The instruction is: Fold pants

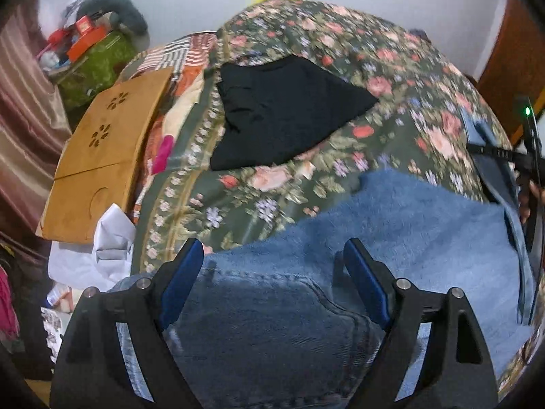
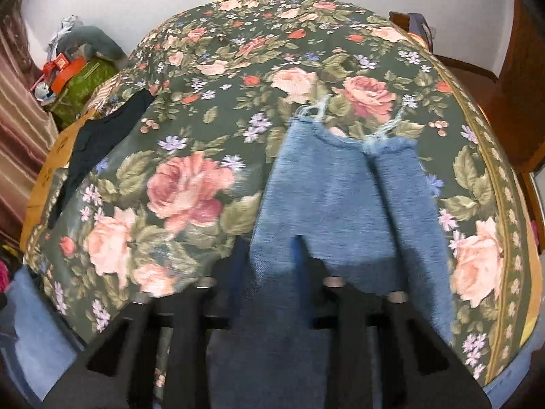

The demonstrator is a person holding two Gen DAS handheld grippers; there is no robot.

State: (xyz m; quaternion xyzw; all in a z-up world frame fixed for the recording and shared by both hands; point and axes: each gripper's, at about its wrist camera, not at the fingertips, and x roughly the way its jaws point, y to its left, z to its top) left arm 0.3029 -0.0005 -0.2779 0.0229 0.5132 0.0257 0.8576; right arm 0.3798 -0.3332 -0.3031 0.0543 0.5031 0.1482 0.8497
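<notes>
Blue jeans [image 1: 391,225] lie on a floral bedspread [image 1: 306,184]. In the left wrist view my left gripper [image 1: 274,269] hovers just over the darker pocket part of the jeans, its blue pads [image 1: 184,272] wide apart with nothing pinched between them. In the right wrist view the two legs of the jeans [image 2: 340,197], with frayed hems, hang forward over my right gripper [image 2: 272,272]. The denim hides its fingertips; the cloth rises from between the jaws, so it is shut on the jeans. A hand [image 1: 526,201] on that tool shows at the right edge.
A folded black garment [image 1: 282,116] rests on the bedspread beyond the jeans, to the left. A wooden board [image 1: 102,143] and white paper [image 1: 109,238] lie off the bed's left side, with a cluttered pile [image 1: 92,51] by the wall. A wooden door [image 2: 517,95] stands at right.
</notes>
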